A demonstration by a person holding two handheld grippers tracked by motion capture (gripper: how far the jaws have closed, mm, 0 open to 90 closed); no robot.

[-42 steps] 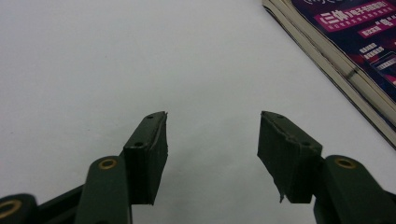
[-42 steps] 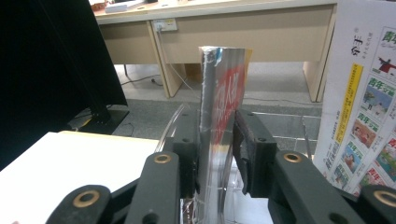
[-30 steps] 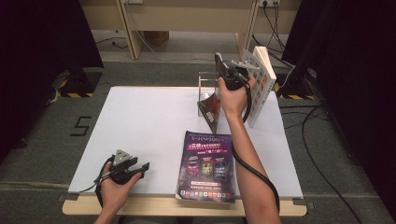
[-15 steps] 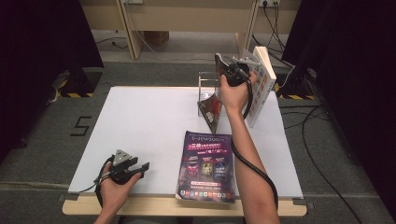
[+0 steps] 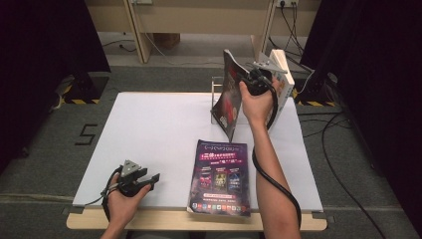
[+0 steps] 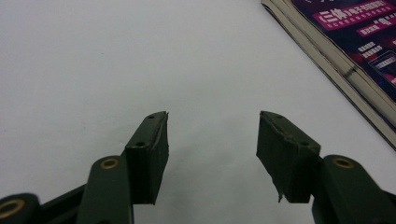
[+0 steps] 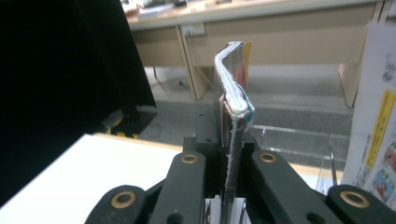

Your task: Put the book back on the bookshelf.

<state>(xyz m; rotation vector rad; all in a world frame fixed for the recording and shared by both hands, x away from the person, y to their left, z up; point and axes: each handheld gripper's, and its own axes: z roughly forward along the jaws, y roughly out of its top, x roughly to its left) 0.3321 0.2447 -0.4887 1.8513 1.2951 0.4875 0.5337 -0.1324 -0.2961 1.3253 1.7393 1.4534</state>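
A magazine [image 5: 230,94] is held upright at the upper right of the high view, clamped by its edge in the right gripper [image 5: 255,79], whose jaws have just closed on it. Behind it stands a clear rack [image 5: 217,85], and a second magazine [image 5: 221,177] lies flat at bottom centre. At lower left the left gripper [image 5: 149,178] is rested on the table [image 5: 159,124], jaws wide apart and holding nothing.

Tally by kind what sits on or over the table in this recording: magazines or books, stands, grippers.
Magazines or books: 3: held, flat, white upright
Clear stand: 1
Grippers: 2: left gripper, right gripper
Total: 6
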